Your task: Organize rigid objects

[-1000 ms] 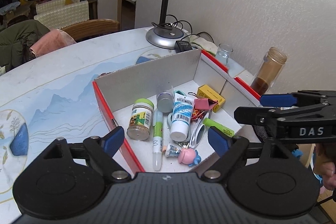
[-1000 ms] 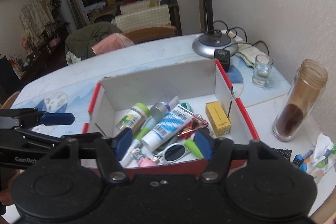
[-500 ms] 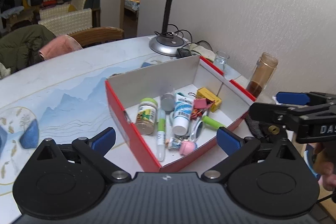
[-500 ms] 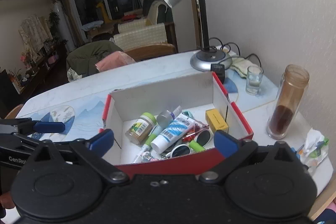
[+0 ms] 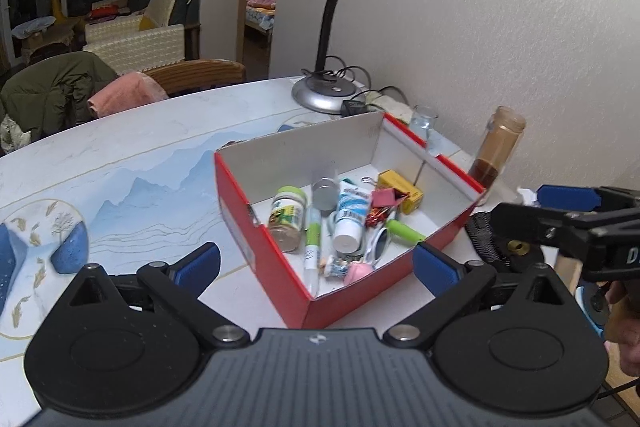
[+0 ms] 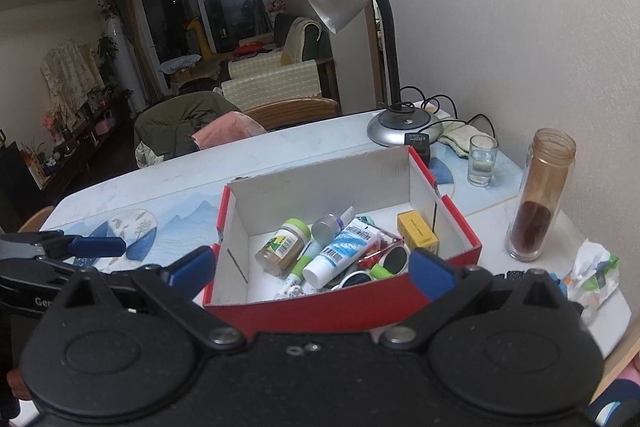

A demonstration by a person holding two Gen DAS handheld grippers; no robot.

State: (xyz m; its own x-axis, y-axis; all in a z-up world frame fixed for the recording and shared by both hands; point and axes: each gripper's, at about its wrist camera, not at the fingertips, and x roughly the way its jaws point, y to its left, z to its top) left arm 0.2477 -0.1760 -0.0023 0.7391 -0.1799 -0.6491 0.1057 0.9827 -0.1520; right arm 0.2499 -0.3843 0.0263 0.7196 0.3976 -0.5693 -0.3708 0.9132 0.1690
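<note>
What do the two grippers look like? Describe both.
Both are matte black. The left gripper has blue pads on angled arms, two round discs, silver pivot screws and a ribbed grey body. The right gripper matches it, but with a plain black body. White lettering marks each one's side, seen from the other view.

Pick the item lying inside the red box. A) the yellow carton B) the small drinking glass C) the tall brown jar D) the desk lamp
A: the yellow carton lies on the red box's floor near its right wall; the other three stand outside on the table.
</note>
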